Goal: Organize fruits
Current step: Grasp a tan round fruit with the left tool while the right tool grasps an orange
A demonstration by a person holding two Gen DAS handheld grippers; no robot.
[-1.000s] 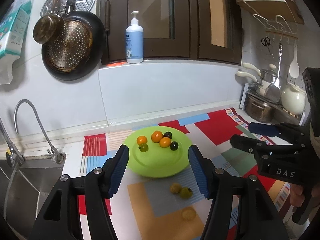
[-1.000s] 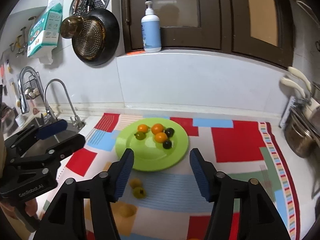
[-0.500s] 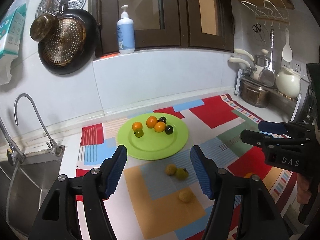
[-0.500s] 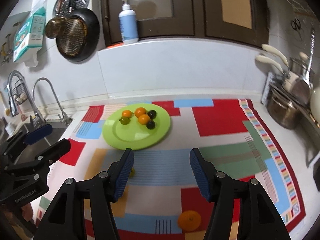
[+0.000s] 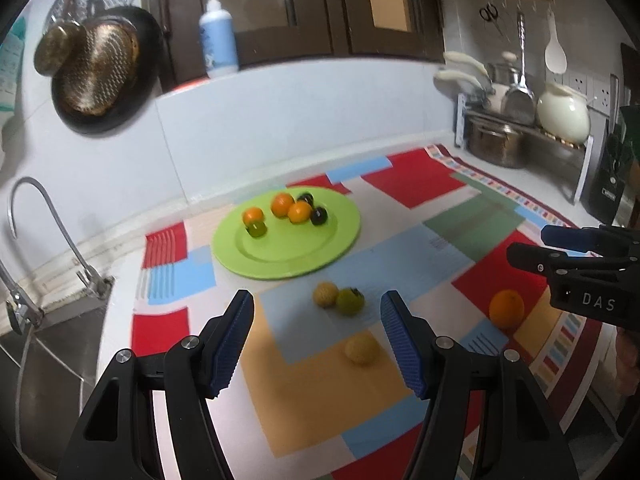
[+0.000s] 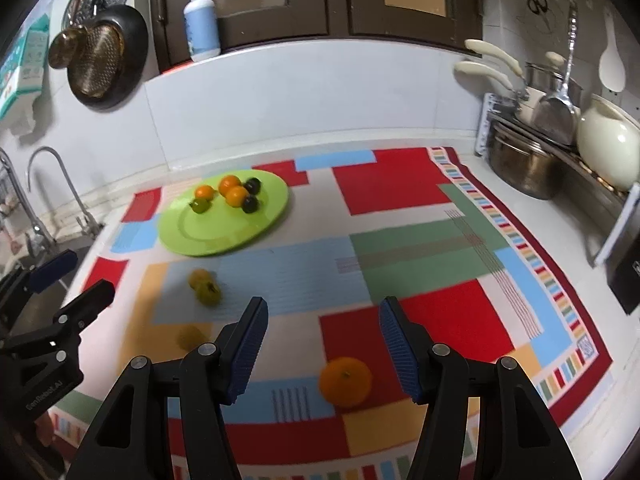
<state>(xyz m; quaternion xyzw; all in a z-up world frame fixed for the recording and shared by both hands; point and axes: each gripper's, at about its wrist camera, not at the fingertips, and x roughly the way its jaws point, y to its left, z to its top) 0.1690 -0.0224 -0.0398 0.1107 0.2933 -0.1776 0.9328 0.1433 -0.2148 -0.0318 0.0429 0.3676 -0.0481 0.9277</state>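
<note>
A green plate [image 5: 328, 242] [image 6: 188, 236] on the patchwork mat holds several small fruits: oranges, dark ones and a green one. Loose on the mat lie a yellow fruit [image 5: 325, 294], a green fruit [image 5: 350, 301], another yellow fruit [image 5: 361, 349] and an orange [image 6: 345, 376] [image 5: 506, 308]. My left gripper [image 5: 316, 344] is open and empty, above the mat just short of the loose yellow and green fruits. My right gripper [image 6: 322, 354] is open and empty, with the orange lying between its fingertips, just below them in the view.
A sink with a curved faucet [image 5: 44, 232] lies at the left. Pots and a cream kettle [image 6: 608, 144] sit on a rack at the right. A pan [image 5: 100, 80] hangs on the wall; a soap bottle [image 6: 201, 24] stands on the ledge.
Both grippers have pulled back from the plate and swung right. The orange has come into view, now between the right gripper's fingers. Both stay open.
</note>
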